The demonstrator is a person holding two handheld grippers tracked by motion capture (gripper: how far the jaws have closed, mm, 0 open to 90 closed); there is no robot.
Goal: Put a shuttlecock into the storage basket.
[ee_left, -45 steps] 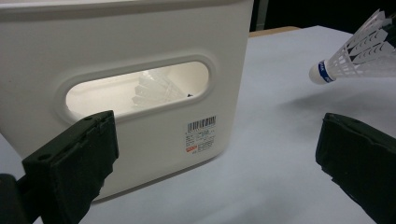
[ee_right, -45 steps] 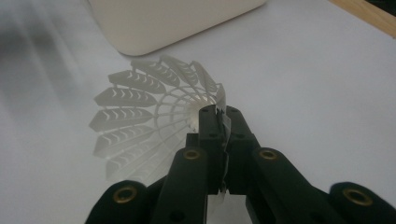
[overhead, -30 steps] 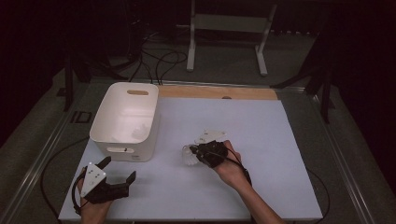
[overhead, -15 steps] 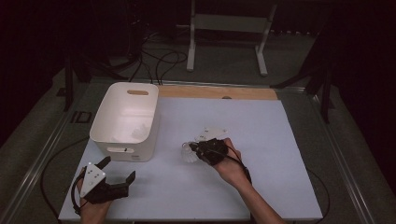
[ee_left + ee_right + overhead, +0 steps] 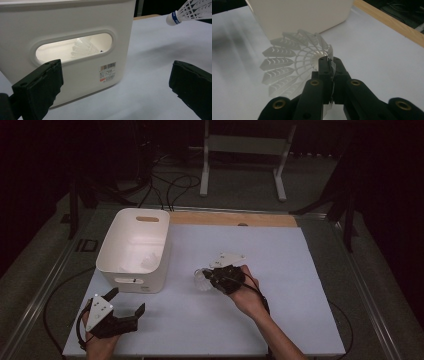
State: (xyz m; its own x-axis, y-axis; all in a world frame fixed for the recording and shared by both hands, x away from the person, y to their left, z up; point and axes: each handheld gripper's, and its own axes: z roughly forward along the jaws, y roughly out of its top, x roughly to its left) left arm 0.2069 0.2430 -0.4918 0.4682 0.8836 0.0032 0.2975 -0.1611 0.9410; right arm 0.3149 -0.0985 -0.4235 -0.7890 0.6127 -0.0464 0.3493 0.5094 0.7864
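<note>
- Shuttlecock work is what you are doing: your right claw is pinching the edge of the white plastic skirt between its two black jaws, which are standing pressed together on it.
- You are holding it by the rim of the skirt, which I judge is leaving the blue-banded cork end free and the whole thing light enough to carry without crushing it.
- In the high view, your right claw is sitting near the middle of the desk, with the shuttlecock pointing toward the white bin, to that claw's left and a little apart from it.
- The bin is already holding another shuttlecock, which you are seeing through the handle slot in the left claw view, so the bin is probably where this one is going.
- Your left claw is waiting near the front edge of the desk, just in front of the bin, jaws spread wide and gripping nothing.
- From the left claw view, the carried shuttlecock is hanging off the desk at the upper right.
</note>
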